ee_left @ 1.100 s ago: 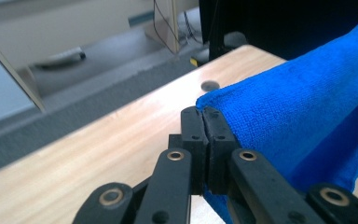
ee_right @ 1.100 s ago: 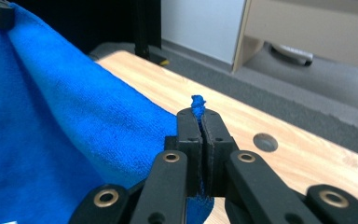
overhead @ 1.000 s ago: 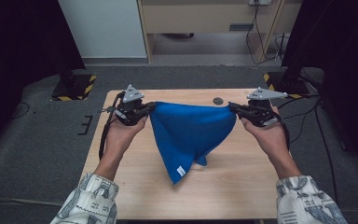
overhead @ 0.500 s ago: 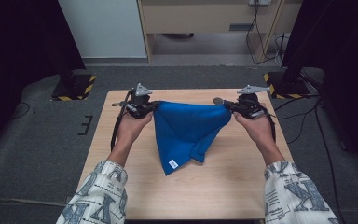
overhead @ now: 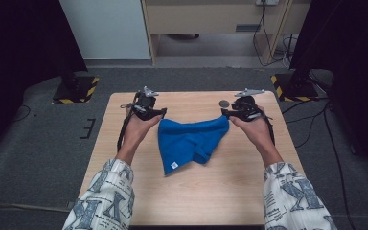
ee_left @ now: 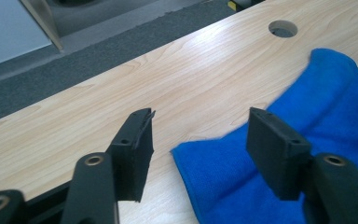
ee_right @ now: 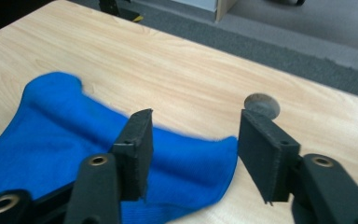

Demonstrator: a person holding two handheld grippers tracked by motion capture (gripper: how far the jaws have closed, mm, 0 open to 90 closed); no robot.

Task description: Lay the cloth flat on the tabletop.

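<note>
A blue cloth point(overhead: 191, 141) lies crumpled on the wooden table point(overhead: 211, 191), with a small white tag at its near tip. My left gripper point(overhead: 157, 115) is at the cloth's left top corner and my right gripper point(overhead: 226, 115) at its right top corner. Both have just been opening their jaws. In the left gripper view the left gripper point(ee_left: 198, 135) stands open over a cloth point(ee_left: 335, 107) corner, pads clear of it. In the right gripper view the right gripper point(ee_right: 193, 140) is open above the cloth point(ee_right: 51, 135) edge, also not pressing it.
A round hole point(overhead: 224, 103) sits in the table near the far edge, beside the right gripper. Black stands with yellow-black striped bases point(overhead: 76, 90) are on the floor at both far corners. Cables trail on the floor at the right.
Both hands came down toward the table with the cloth stretched between them. Both jaws went from shut on the cloth's corners to open, and the cloth now rests on the table.
</note>
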